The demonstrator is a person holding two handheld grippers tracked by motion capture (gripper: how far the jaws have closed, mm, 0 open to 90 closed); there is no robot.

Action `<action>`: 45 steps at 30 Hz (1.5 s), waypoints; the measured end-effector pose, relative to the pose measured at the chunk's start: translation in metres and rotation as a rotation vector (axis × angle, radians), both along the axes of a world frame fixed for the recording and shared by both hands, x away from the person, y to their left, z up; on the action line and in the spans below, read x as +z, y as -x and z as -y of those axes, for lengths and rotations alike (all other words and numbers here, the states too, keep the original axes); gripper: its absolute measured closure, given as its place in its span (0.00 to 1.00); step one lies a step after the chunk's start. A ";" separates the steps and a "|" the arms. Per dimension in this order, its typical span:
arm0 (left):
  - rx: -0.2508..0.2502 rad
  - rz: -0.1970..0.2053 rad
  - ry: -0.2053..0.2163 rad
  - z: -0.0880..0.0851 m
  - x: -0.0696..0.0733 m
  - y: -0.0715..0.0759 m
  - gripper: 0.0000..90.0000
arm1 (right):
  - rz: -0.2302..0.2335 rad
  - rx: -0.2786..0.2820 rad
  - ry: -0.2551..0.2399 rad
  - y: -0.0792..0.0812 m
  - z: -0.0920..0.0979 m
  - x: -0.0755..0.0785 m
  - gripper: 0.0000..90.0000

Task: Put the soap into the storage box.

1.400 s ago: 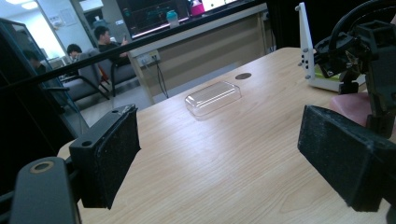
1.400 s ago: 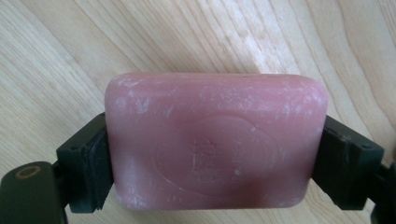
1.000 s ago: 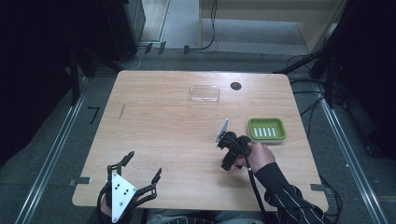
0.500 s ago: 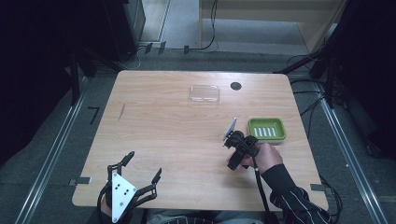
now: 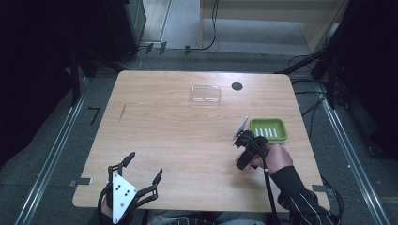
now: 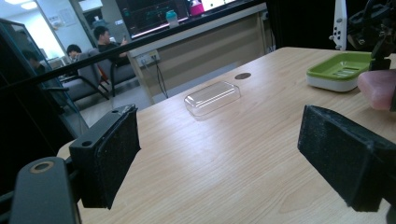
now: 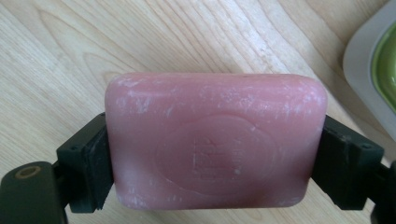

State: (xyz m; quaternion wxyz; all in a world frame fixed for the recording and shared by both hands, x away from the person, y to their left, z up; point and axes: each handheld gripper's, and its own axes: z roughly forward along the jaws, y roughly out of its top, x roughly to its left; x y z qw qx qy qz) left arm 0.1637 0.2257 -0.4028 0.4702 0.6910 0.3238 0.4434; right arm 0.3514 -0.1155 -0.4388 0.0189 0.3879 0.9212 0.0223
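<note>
Right gripper [image 5: 246, 149] clamped on the soap [image 7: 215, 140]; left gripper [image 5: 143, 171] idle, jaws apart.

We saw the pink soap held endwise between the right jaws in the right gripper view, a round stamp on its face, with the table [image 7: 140, 37] close beneath and the dish [image 7: 373, 65] rim at the right edge. From the high view we placed the right gripper just beside the green dish [image 5: 268, 130], on its near-left side, at the table's right. We noted the left gripper at the near left edge, its pads [image 6: 109, 158] well apart with nothing between. A clear lid [image 5: 205, 93] lay at the far middle, near a dark hole [image 5: 237, 86].
</note>
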 end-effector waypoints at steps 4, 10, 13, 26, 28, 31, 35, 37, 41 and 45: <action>0.001 0.000 0.001 0.000 0.000 0.000 0.15 | -0.003 -0.011 0.003 -0.001 0.006 0.000 0.16; 0.001 0.000 0.002 0.000 0.000 0.000 0.15 | -0.002 -0.032 0.004 -0.003 0.012 0.001 0.16; 0.000 0.000 0.000 0.000 0.000 0.000 0.15 | -0.008 -0.030 0.004 -0.003 0.013 0.000 0.16; -0.001 0.001 -0.003 0.000 0.000 0.000 0.15 | -0.009 -0.068 0.011 -0.007 0.024 0.001 0.16; -0.001 0.001 -0.004 0.000 0.000 0.000 0.15 | -0.008 -0.075 0.014 -0.008 0.026 0.002 0.16; -0.002 0.001 -0.004 0.000 0.000 0.000 0.15 | -0.005 -0.082 0.009 -0.010 0.030 0.001 0.16; -0.002 0.001 -0.004 0.000 0.000 0.000 0.15 | -0.003 -0.101 0.010 -0.011 0.035 0.002 0.16; -0.003 0.001 -0.005 0.000 0.000 0.000 0.15 | -0.001 -0.109 0.011 -0.012 0.037 0.003 0.16; -0.002 0.001 -0.005 0.000 0.000 0.000 0.15 | 0.006 -0.122 0.018 -0.013 0.041 0.005 0.16; -0.003 0.001 -0.006 0.000 0.000 0.000 0.15 | 0.009 -0.143 0.010 -0.015 0.046 0.006 0.16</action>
